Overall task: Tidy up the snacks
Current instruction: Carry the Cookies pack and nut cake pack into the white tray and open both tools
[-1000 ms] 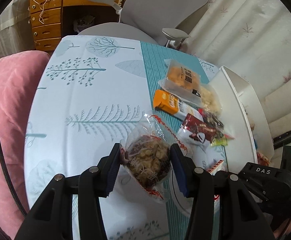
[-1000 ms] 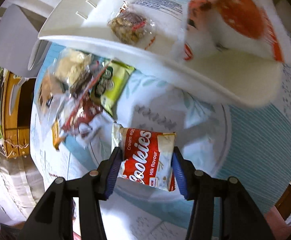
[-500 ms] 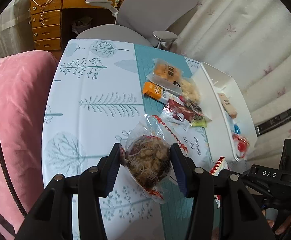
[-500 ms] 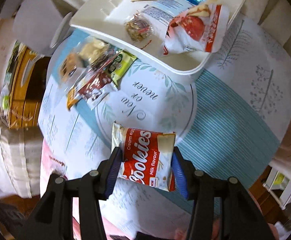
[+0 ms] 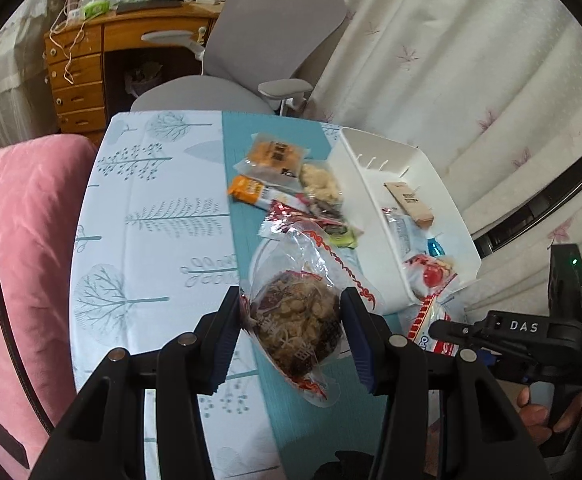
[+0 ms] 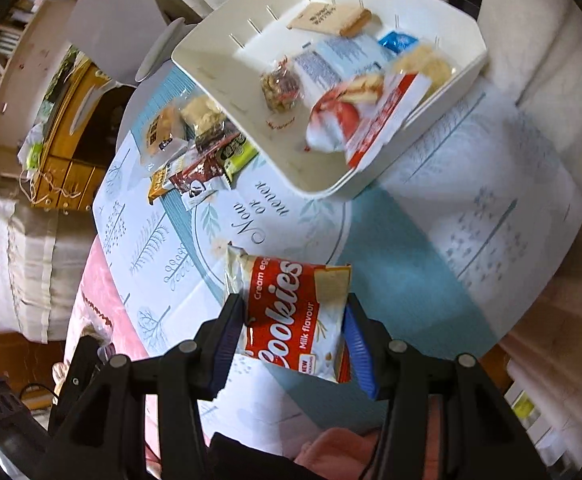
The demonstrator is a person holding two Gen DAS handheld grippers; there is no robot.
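Observation:
My left gripper is shut on a clear bag of brown nut snack and holds it high above the table. My right gripper is shut on a red and white cookies packet, also held above the table. A white tray with several snacks in it stands at the table's right side; it also shows in the right wrist view. A pile of loose snack packets lies left of the tray, and shows in the right wrist view.
The table has a tree-print cloth with a teal stripe. A grey office chair and a wooden desk stand behind it. A pink cushion is at the left. Curtains hang at the right.
Both grippers have risen and pulled back from the table with their packets still held; the table, tray and snack pile look smaller and farther away.

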